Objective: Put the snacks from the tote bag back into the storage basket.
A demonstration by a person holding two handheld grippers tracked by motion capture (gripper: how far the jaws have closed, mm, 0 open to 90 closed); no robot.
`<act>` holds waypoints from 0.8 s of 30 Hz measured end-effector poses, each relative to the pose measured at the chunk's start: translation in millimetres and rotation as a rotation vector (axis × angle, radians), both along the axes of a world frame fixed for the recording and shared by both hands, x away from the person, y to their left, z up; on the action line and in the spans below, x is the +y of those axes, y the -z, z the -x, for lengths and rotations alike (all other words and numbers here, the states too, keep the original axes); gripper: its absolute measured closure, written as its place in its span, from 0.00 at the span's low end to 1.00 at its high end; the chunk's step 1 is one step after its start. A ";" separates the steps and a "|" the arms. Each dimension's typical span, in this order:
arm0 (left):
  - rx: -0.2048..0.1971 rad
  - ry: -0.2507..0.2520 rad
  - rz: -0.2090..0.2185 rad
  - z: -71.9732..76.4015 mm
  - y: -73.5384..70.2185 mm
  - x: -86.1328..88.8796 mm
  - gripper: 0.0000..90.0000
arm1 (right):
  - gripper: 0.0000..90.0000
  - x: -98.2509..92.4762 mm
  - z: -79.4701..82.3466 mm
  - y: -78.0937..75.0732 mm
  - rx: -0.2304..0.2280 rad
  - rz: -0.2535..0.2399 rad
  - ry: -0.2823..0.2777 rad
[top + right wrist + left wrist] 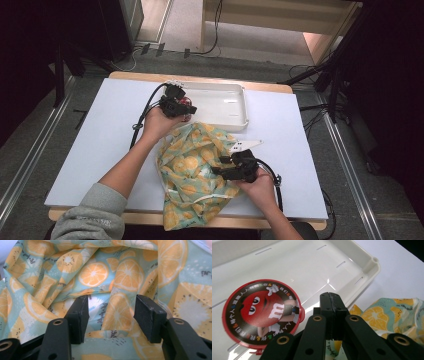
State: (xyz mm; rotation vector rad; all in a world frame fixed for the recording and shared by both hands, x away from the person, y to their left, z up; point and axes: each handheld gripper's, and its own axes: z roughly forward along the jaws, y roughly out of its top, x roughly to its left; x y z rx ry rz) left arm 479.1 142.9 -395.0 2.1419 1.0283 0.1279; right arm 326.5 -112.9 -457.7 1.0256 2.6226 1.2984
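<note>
A cloth bag point(192, 165) printed with orange slices lies crumpled on the white table point(100, 145), and its lower end hangs over the front edge. My right gripper point(217, 168) points into the bag from the right. Its jaws point(113, 315) stand open, with a fold of the cloth point(100, 272) lying loose between the pads. My left gripper point(186, 111) hovers at the near left corner of the white tray point(227, 102). Its jaws point(331, 298) are shut, with nothing visible between them. A round red M&M's tin point(262, 315) lies flat in the tray point(312, 262), just left of those jaws, and also appears as a red spot point(188, 103) by the gripper.
The tray sits at the back middle of the table, its right part bare. Cables trail from both grippers across the tabletop. Beyond the table are floor rails, dark stands at both sides and wires on the floor.
</note>
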 end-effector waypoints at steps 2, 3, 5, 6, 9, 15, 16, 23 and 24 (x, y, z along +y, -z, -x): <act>-0.003 -0.003 -0.019 -0.8 4.6 -3.6 1.00 | 0.52 -0.4 0.3 -0.2 0.001 -0.001 0.002; -0.004 -0.004 -0.026 -1.0 6.3 -4.2 1.00 | 0.52 -0.6 0.6 -0.3 -0.001 0.000 0.002; -0.003 -0.010 -0.025 -0.7 11.2 -5.4 1.00 | 0.52 -0.7 0.7 -0.4 -0.004 -0.001 0.003; -0.002 -0.017 -0.025 -0.5 13.5 -5.7 1.00 | 0.52 -0.8 0.5 -0.5 -0.005 -0.003 0.005; 0.005 -0.026 -0.037 -1.9 19.0 -4.1 1.00 | 0.52 -0.9 0.3 -0.4 -0.003 -0.002 0.007; 0.009 -0.036 -0.019 -3.6 22.3 -1.4 1.00 | 0.51 -3.1 0.8 -0.8 0.001 -0.007 0.003; 0.008 -0.034 -0.021 -3.5 22.4 -1.3 1.00 | 0.52 -3.4 0.8 -0.9 0.003 -0.007 0.003; 0.017 -0.040 -0.001 -0.6 25.2 7.3 1.00 | 0.51 -5.3 1.0 -0.9 0.005 -0.006 0.016; 0.014 -0.043 -0.010 -0.3 25.5 9.2 1.00 | 0.51 -5.4 1.3 -1.1 0.003 -0.008 0.017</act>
